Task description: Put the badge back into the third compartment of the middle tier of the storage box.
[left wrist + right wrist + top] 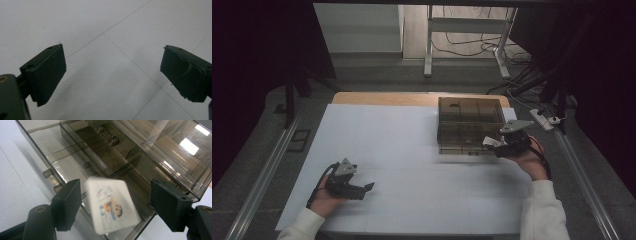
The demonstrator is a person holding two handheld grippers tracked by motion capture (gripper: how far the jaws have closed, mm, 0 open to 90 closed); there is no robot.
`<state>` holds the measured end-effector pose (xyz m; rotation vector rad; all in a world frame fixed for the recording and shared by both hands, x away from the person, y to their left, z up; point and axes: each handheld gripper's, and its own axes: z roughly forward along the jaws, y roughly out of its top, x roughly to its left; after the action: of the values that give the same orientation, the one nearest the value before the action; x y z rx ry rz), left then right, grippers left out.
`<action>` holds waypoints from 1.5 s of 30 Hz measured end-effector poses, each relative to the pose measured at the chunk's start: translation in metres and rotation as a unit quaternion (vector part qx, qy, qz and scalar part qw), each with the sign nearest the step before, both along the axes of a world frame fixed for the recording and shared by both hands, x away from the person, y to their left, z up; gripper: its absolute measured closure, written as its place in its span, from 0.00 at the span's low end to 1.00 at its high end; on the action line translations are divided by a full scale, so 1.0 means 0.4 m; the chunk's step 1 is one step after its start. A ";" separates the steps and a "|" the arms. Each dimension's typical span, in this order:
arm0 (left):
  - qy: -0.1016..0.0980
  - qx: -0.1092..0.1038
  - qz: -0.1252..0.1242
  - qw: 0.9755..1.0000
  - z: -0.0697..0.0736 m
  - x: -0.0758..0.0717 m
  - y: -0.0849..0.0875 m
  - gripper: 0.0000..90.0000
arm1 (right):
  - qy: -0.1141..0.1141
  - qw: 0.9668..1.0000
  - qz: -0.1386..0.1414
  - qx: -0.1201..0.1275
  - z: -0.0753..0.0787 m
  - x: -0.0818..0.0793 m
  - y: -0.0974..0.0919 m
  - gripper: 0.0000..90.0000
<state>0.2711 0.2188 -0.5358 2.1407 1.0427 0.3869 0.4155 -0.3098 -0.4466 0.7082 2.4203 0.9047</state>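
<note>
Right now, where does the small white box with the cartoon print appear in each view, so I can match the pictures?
High view: the small white box shows as a pale speck at the tip of the right gripper, at the front right corner of the smoked plastic organizer.
Left gripper view: white table cover between open jaws.
Right gripper view: low centre, blurred, between jaws spread wide apart.
Shared landmark: the organizer.

I am seeing the white worktop lying open from its left edge across the middle and along the near edge. The smoked plastic organiser box is blocking the far right corner; in the right gripper view a small white packet is sitting between the spread jaws, narrowing that gap.
</note>
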 end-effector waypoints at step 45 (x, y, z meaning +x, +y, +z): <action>-0.009 -0.007 -0.003 1.000 0.006 0.010 0.005 0.08 | 0.005 0.993 -0.005 0.120 -0.035 -0.146 0.057 0.29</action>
<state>0.2750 0.2208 -0.5334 2.1236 1.0262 0.3927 0.3571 -0.2870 -0.4605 0.8100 2.3374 1.2057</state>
